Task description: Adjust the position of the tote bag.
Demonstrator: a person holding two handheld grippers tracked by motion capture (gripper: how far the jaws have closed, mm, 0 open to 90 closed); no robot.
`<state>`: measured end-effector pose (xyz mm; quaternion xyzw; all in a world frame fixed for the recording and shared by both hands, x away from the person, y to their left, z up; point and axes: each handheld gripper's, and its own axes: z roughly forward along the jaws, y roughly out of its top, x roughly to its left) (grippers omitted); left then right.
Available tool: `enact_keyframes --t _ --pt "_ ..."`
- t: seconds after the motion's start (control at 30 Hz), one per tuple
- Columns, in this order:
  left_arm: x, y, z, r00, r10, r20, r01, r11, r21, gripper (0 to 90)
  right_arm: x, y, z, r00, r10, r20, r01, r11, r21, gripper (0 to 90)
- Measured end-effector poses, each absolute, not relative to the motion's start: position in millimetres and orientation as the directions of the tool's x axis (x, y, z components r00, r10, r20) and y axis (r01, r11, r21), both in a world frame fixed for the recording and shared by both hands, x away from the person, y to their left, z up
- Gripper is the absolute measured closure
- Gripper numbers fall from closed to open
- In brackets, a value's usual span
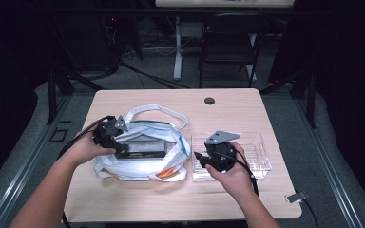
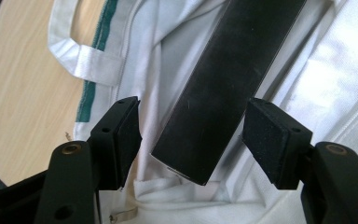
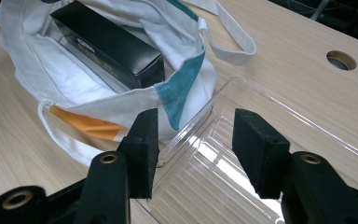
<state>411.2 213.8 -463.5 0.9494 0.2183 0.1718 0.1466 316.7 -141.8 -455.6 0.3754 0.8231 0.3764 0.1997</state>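
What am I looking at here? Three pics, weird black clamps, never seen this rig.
No robot: a person holds a two-jaw gripper in each hand at a wooden table. The high view looks down from above; the other two come from cameras riding on each gripper, looking along its black jaws. The left gripper stands open around the end of a black box lying in a white cloth bag, with a gap at each pad, so it holds nothing. The right gripper is open too, over the near edge of an empty clear plastic tray beside the bag.
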Motion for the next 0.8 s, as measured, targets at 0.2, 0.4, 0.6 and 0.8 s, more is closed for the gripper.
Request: enact_keyframes --t 0.2,0.4,0.6,0.8 --pt "415 212 -472 0.858 0.46 0.229 0.383 -0.869 0.314 36.3 317 -143 -458 -0.638 0.769 -0.043 0.474 0.436 0.765 51.0" --pt "419 210 -479 0.866 0.445 0.226 0.375 -0.879 0.295 33.3 318 -142 -459 -0.638 0.769 -0.044 0.475 0.439 0.763 51.0" --pt "418 205 -487 0.877 0.429 0.214 0.367 -0.889 0.274 30.7 318 -142 -462 -0.634 0.772 -0.043 0.482 0.438 0.759 50.7" --pt "421 203 -491 0.877 0.42 0.234 0.361 -0.896 0.257 30.6 319 -142 -463 -0.634 0.772 -0.042 0.481 0.437 0.76 50.5"
